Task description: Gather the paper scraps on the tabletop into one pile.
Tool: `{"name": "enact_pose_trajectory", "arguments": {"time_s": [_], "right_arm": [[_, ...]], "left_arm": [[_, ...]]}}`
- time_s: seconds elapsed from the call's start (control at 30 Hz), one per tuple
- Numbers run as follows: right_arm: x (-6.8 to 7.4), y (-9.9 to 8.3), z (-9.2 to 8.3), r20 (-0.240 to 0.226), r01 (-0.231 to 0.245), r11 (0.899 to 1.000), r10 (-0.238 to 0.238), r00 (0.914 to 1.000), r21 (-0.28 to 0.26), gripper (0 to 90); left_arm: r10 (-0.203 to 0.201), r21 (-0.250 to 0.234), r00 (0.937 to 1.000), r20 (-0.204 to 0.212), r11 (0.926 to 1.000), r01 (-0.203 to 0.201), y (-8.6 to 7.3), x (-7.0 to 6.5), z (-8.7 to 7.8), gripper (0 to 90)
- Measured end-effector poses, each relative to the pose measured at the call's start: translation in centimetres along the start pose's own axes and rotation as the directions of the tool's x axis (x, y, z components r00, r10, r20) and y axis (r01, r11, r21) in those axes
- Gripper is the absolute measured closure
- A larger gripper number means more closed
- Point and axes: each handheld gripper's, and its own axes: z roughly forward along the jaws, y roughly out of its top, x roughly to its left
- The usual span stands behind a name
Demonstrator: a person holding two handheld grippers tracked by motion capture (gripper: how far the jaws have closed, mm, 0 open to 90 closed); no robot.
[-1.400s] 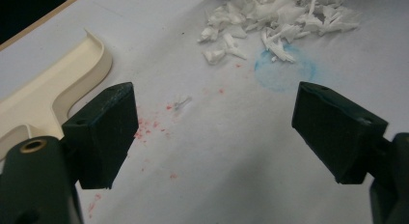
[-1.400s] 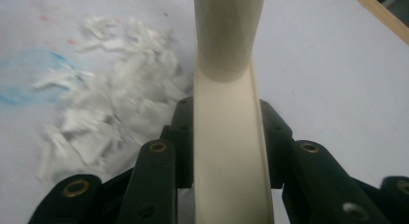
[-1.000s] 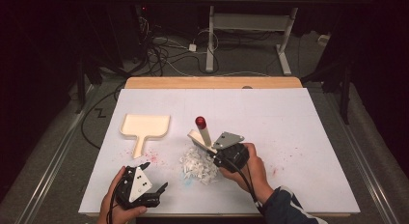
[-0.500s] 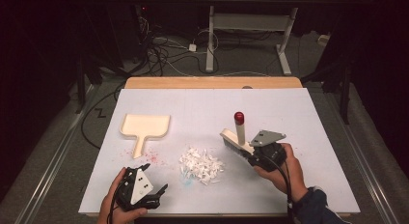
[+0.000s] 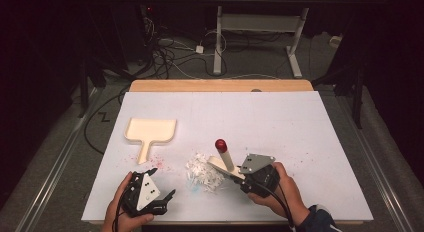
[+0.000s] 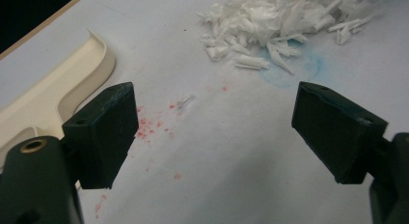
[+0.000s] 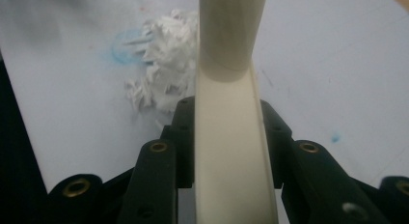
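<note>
A pile of white paper shreds point(image 5: 202, 172) lies on the white table top point(image 5: 285, 117) near the front. My right gripper point(image 5: 248, 176) is shut on a cream hand brush point(image 5: 224, 161) with a red knob point(image 5: 220, 144); the brush touches the pile's right edge. In the right gripper view the brush point(image 7: 231, 151) is clamped between the jaws of my right gripper point(image 7: 226, 118), with the shreds point(image 7: 164, 74) just beyond. A cream dustpan point(image 5: 150, 132) rests to the left. My left gripper point(image 5: 150, 194) stands open near the front edge. In its view, the left gripper point(image 6: 217, 132) holds nothing; the dustpan point(image 6: 62, 84) and shreds point(image 6: 279, 21) lie ahead.
Red specks point(image 6: 149, 127) and a faint blue stain point(image 6: 294, 69) mark the sheet. A wooden strip point(image 5: 220, 85) runs along the table's far edge. Beyond it stand cables point(image 5: 170, 57) and a white desk frame point(image 5: 260, 27) on the floor.
The right gripper swung the brush out to the right of the pile, then came back left against the pile's right edge. The left gripper stayed put.
</note>
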Motion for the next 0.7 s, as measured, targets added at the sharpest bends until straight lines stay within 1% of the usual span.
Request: {"name": "enact_pose_trajectory", "arguments": {"time_s": [0.03,0.13,0.2,0.23,0.27,0.3,0.33,0.37,0.4,0.43,0.47,0.5,0.53,0.57,0.6,0.63,0.67,0.7], "right_arm": [[-0.1,0.2,0.0,0.004,0.001,1.000,-0.001,1.0000,-0.011,67.7],[-0.8,0.4,-0.8,-0.002,-0.023,0.997,0.022,0.9997,-0.075,67.7],[-1.4,0.3,-1.7,-0.028,-0.050,0.992,0.047,0.9985,-0.118,67.7],[-1.7,0.4,-2.1,-0.033,-0.052,0.990,0.048,0.9983,-0.133,67.7],[-1.8,0.4,-2.6,-0.035,-0.039,0.986,0.034,0.9988,-0.160,67.7],[-1.8,0.5,-3.0,-0.054,-0.038,0.981,0.028,0.9982,-0.190,67.7],[-1.8,0.6,-3.4,-0.083,-0.039,0.976,0.021,0.9963,-0.213,67.7],[-1.6,0.8,-3.6,-0.110,-0.032,0.972,0.006,0.9939,-0.233,67.7],[-1.3,1.0,-3.7,-0.129,-0.017,0.968,-0.016,0.9916,-0.252,67.7],[-0.8,1.2,-3.7,-0.153,-0.007,0.966,-0.033,0.9877,-0.257,67.7],[-0.2,1.3,-3.4,-0.190,0.000,0.968,-0.049,0.9805,-0.252,67.7],[0.4,1.4,-3.0,-0.227,0.009,0.968,-0.067,0.9717,-0.249,67.7],[1.0,1.4,-2.6,-0.250,0.018,0.971,-0.080,0.9650,-0.239,67.7],[1.5,1.4,-2.1,-0.266,0.032,0.971,-0.097,0.9590,-0.237,67.7],[1.9,1.4,-1.6,-0.297,0.035,0.971,-0.107,0.9490,-0.238,67.7],[2.2,1.4,-1.2,-0.332,0.047,0.973,-0.123,0.9354,-0.228,67.7],[2.5,1.4,-0.8,-0.352,0.065,0.971,-0.145,0.9246,-0.228,67.7],[2.8,1.4,-0.3,-0.358,0.083,0.971,-0.160,0.9198,-0.222,67.7]], "left_arm": [[-0.001,-0.002,1.0000,-0.001,1.0000,0.001,0.0,0.0,0.0,15.8],[-0.007,-0.005,1.0000,-0.003,1.0000,0.007,-0.1,0.2,-0.1,15.9],[-0.010,-0.005,0.9999,-0.009,0.9999,0.010,-0.1,0.3,-0.2,15.8],[-0.015,-0.007,0.9998,-0.014,0.9999,0.015,-0.1,0.4,-0.3,15.9],[-0.021,-0.011,0.9996,-0.021,0.9997,0.020,-0.2,0.5,-0.5,15.8],[-0.038,-0.021,0.9989,-0.029,0.9991,0.038,-0.2,0.7,-0.9,15.8],[-0.056,-0.029,0.9978,-0.036,0.9981,0.055,-0.4,0.9,-1.2,15.9],[-0.066,-0.044,0.9965,-0.052,0.9970,0.063,-0.5,1.2,-1.5,15.8],[-0.074,-0.046,0.9951,-0.066,0.9964,0.071,-0.6,1.3,-1.9,15.9],[-0.077,-0.049,0.9937,-0.081,0.9961,0.074,-0.7,1.4,-2.1,15.9],[-0.095,-0.045,0.9912,-0.092,0.9948,0.091,-0.8,1.4,-2.4,15.8],[-0.102,-0.046,0.9899,-0.099,0.9942,0.098,-1.0,1.5,-2.6,15.8],[-0.109,-0.050,0.9887,-0.103,0.9933,0.104,-1.1,1.5,-2.8,15.9],[-0.119,-0.057,0.9873,-0.106,0.9919,0.113,-1.2,1.5,-2.9,15.8],[-0.120,-0.062,0.9871,-0.106,0.9916,0.114,-1.2,1.5,-3.1,15.8],[-0.119,-0.065,0.9874,-0.105,0.9915,0.112,-1.3,1.5,-3.1,15.8],[-0.120,-0.066,0.9875,-0.101,0.9913,0.114,-1.3,1.5,-3.1,15.8],[-0.125,-0.061,0.9876,-0.096,0.9910,0.119,-1.3,1.6,-3.0,15.8]]}}
